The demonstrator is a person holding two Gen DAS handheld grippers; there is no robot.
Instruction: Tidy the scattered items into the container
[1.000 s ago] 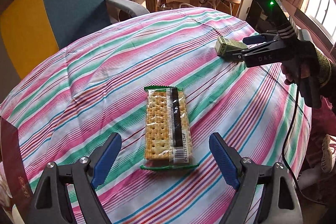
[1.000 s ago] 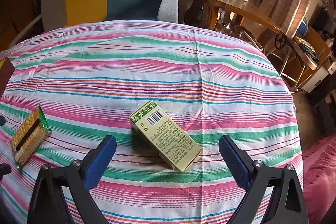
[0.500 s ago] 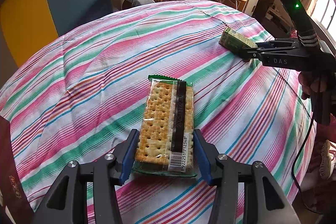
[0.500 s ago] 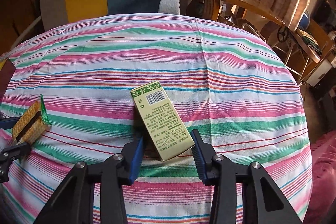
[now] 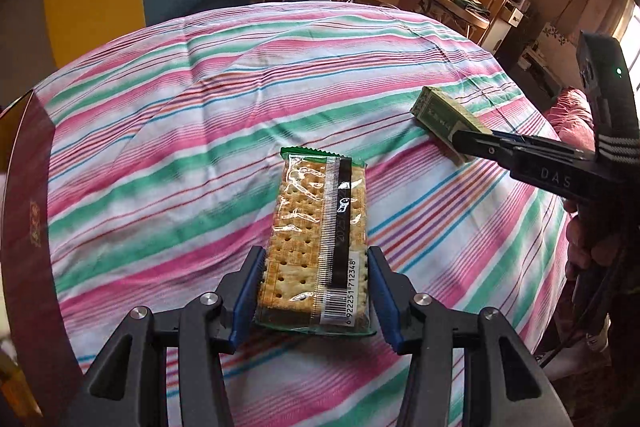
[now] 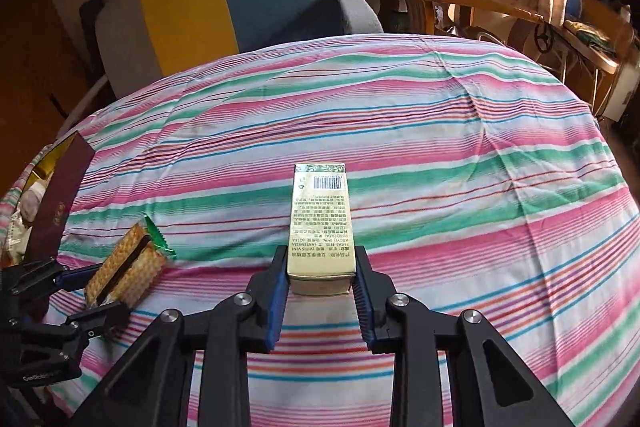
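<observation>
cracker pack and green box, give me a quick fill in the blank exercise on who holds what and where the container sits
1. The left gripper is shut on the ____ pack.
2. The right gripper is shut on the green ____.
3. The striped tablecloth covers a ____ table.
4. The dark red container sits at the table's ____ edge.

Missing words: cracker; box; round; left

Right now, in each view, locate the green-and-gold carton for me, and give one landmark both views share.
Left wrist view: the green-and-gold carton is at the right, mid-height, its near end clamped by the right gripper.
Right wrist view: the carton is at centre, pointing away, between the gripper's blue pads.
Shared landmark: the cracker packet, held by the left gripper.
</observation>
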